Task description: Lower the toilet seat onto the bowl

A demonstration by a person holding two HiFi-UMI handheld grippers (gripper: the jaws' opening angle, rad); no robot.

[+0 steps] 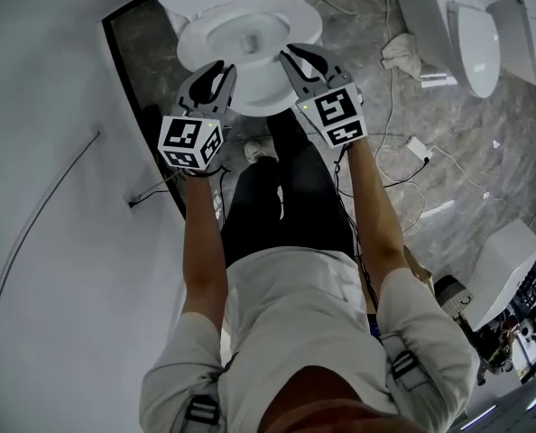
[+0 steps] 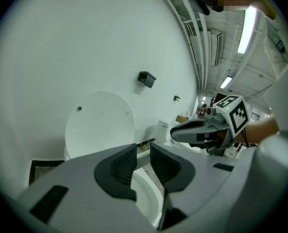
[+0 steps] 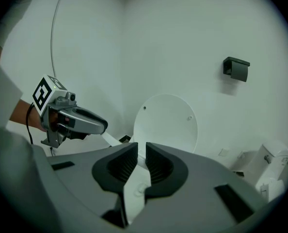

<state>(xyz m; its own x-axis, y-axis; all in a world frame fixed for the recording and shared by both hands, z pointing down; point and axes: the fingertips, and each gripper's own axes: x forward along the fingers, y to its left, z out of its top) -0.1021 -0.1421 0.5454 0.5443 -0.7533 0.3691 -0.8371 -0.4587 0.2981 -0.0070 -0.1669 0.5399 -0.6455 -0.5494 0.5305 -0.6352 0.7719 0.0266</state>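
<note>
markers: black-and-white squares on each gripper's cube (image 1: 191,142) | toilet seat (image 1: 261,103): over the bowl (image 1: 246,40), long axis near-to-far, front rim nearest the person; lid (image 2: 100,125) upright against far wall (image 2: 86,42) | left gripper (image 1: 216,69): clamped on seat's near-left rim | right gripper (image 1: 302,54): clamped on near-right rim

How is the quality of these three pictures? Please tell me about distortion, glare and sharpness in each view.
Head view: sharp, with wide-angle bending toward the edges; the white bowl is almost washed out. Left gripper view: strong fisheye with dark corners, and glare from the ceiling lamps. Right gripper view: the same fisheye, soft even light on the wall; the near jaws look slightly soft.
</note>
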